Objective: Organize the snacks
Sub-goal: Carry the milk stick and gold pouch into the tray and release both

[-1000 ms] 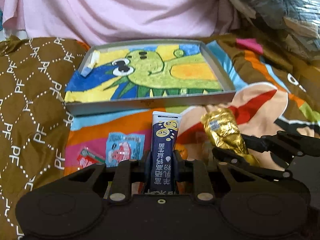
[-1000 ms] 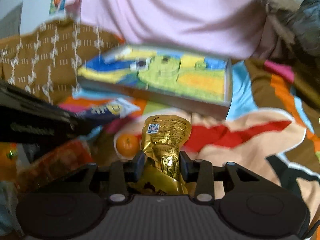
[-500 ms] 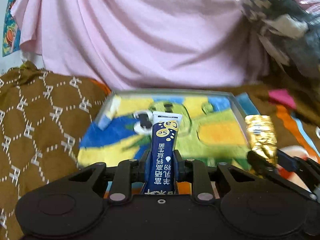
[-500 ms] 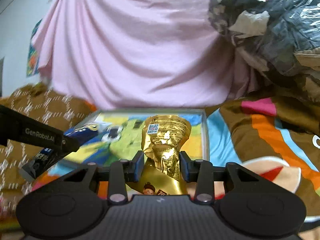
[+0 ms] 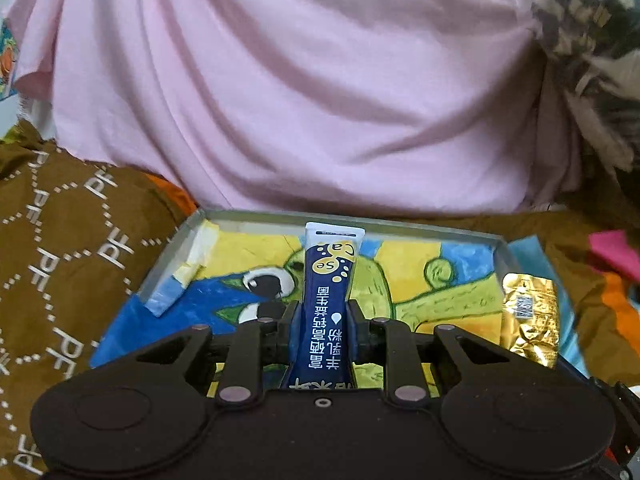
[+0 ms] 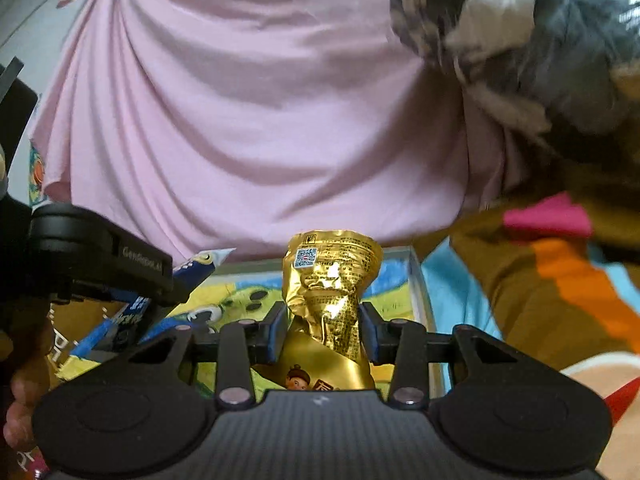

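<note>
Both snacks carried, neither set down yet.
Left gripper (image 5: 322, 322) pinches a blue sachet (image 5: 329, 300); right gripper (image 6: 323, 330) pinches a gold packet (image 6: 330, 292), the tray (image 5: 400, 226) just beyond the fingers.

both grippers have carried their packets forward from above the bedspread to above the tray (image 5: 500, 258). the blue sachet (image 5: 329, 300) in the left gripper (image 5: 323, 320) now hangs over the painted tray floor, and the gold packet (image 6: 328, 296) in the right gripper (image 6: 323, 334) over the tray's right side.
</note>
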Demonstrator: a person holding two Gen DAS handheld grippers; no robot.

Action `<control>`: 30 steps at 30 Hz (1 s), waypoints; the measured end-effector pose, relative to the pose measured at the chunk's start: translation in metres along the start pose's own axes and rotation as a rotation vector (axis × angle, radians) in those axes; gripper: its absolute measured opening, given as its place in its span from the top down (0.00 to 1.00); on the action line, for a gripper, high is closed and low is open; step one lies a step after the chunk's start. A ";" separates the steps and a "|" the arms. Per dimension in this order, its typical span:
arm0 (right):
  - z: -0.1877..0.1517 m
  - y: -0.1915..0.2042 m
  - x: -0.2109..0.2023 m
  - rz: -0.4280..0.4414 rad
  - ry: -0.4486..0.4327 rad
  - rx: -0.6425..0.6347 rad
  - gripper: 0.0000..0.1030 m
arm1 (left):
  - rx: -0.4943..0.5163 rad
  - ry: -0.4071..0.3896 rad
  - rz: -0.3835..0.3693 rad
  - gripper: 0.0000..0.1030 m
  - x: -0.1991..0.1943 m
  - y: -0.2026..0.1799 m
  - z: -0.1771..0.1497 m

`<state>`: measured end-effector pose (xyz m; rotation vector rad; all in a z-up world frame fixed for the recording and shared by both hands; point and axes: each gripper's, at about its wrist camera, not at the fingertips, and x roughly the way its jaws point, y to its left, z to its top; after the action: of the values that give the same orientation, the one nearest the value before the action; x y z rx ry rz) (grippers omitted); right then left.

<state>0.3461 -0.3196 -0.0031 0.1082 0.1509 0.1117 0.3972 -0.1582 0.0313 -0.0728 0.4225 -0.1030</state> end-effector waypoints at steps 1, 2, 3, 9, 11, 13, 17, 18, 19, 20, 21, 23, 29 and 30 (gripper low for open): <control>-0.002 0.000 0.002 0.002 0.012 0.000 0.58 | -0.001 0.014 -0.005 0.77 0.006 0.000 -0.002; -0.004 0.001 0.004 0.003 0.022 -0.004 0.58 | -0.006 0.029 -0.014 0.77 0.012 0.001 -0.004; -0.006 0.002 0.006 0.004 0.033 -0.014 0.58 | -0.011 0.047 -0.022 0.77 0.017 0.001 -0.006; -0.015 0.008 0.013 0.017 0.090 -0.056 0.58 | -0.032 0.093 -0.031 0.77 0.036 0.004 -0.017; -0.018 0.010 0.014 0.018 0.104 -0.067 0.58 | -0.034 0.100 -0.028 0.77 0.040 0.005 -0.019; -0.020 0.010 0.016 0.019 0.119 -0.065 0.58 | -0.036 0.104 -0.024 0.76 0.042 0.006 -0.020; -0.023 0.010 0.019 0.013 0.137 -0.060 0.57 | -0.041 0.116 -0.017 0.76 0.046 0.006 -0.024; -0.023 0.009 0.019 0.012 0.138 -0.058 0.57 | -0.039 0.113 -0.015 0.76 0.046 0.006 -0.024; -0.023 0.009 0.019 0.012 0.140 -0.057 0.56 | -0.035 0.113 -0.012 0.76 0.046 0.006 -0.025; -0.023 0.010 0.018 0.013 0.142 -0.058 0.56 | -0.035 0.114 -0.010 0.75 0.046 0.005 -0.025; -0.024 0.011 0.018 0.014 0.144 -0.060 0.55 | -0.036 0.117 -0.006 0.74 0.047 0.005 -0.026; -0.024 0.012 0.018 0.013 0.145 -0.065 0.53 | -0.038 0.123 0.003 0.72 0.047 0.006 -0.027; -0.023 0.014 0.016 0.013 0.136 -0.081 0.45 | -0.074 0.113 0.027 0.55 0.044 0.014 -0.028; -0.023 0.015 0.015 0.014 0.134 -0.085 0.43 | -0.079 0.107 0.029 0.53 0.041 0.015 -0.028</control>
<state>0.3558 -0.3011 -0.0261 0.0167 0.2789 0.1388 0.4245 -0.1492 -0.0125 -0.1395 0.5348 -0.0614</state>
